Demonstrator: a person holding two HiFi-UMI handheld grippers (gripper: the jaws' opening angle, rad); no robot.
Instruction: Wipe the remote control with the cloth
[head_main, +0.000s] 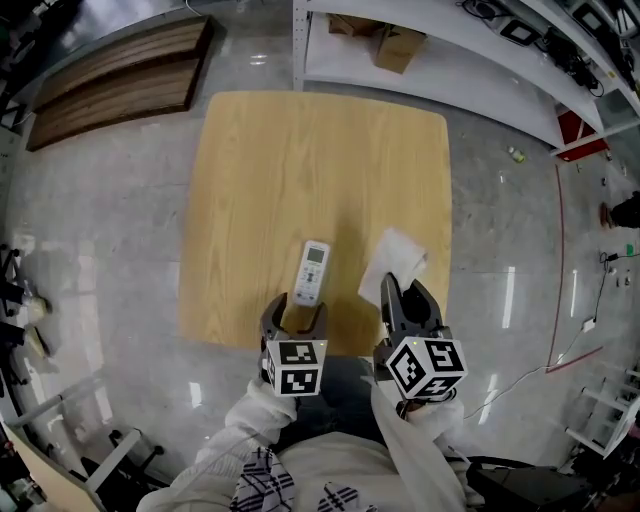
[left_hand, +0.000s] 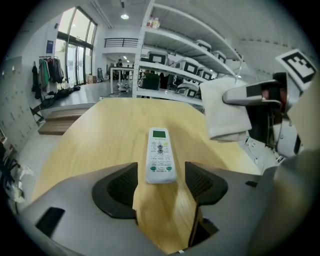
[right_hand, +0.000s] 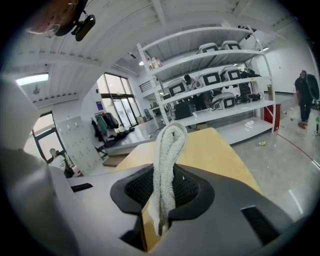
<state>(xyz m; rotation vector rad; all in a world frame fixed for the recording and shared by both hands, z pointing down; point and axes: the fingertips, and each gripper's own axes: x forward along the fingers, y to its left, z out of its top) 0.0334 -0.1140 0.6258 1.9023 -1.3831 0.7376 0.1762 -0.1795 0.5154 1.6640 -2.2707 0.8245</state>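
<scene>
A white remote control with a green screen lies on the wooden table near its front edge; it also shows in the left gripper view as the remote. My left gripper stands open just short of the remote's near end, nothing between its pads. My right gripper is shut on a folded white cloth, which sticks out past its tips above the table, right of the remote. In the right gripper view the cloth is pinched upright between the jaws.
White shelving with cardboard boxes stands beyond the table's far edge. A wooden pallet lies on the floor at the far left. The person's sleeves fill the bottom of the head view.
</scene>
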